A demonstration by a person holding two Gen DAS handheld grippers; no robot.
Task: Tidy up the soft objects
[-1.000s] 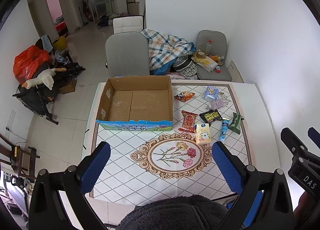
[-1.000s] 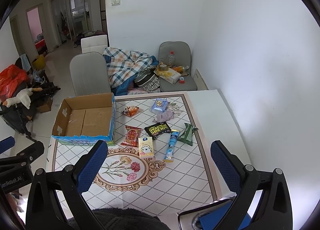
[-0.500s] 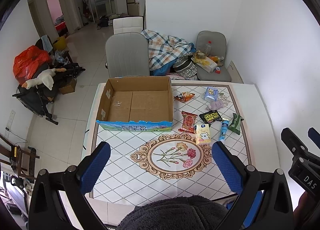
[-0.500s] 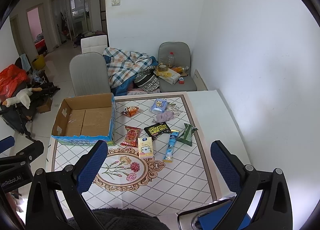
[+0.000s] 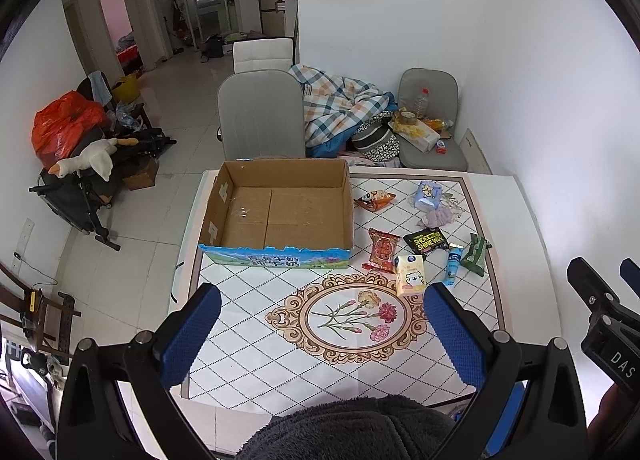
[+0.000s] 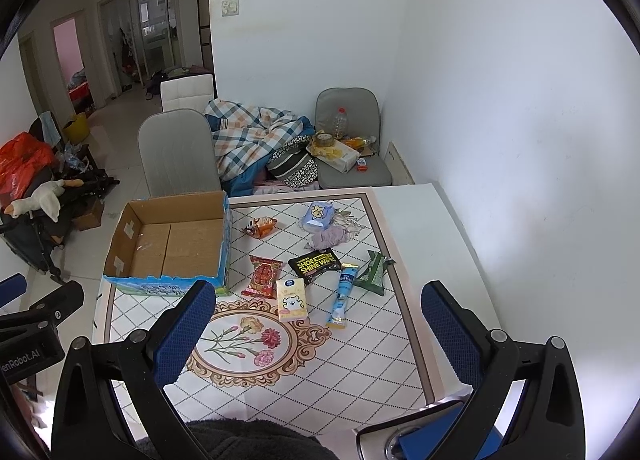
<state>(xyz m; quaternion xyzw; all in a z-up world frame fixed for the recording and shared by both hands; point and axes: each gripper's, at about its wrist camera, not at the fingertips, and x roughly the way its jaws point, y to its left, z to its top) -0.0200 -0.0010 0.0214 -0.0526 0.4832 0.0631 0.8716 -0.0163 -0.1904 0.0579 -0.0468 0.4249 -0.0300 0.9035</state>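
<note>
I hold both tools, left [image 5: 320, 330] and right [image 6: 316, 320], spread wide, empty, above surface [image 6: 436, 244]. Packets [image 6: 290, 298] lie right of box [image 6: 168, 244]. Descend straight, pinch packet mid-body, lift clear.

White walls [image 6: 500, 80]; tiled floor [image 5: 168, 120] (grey chairs [image 5: 260, 120]).
</note>
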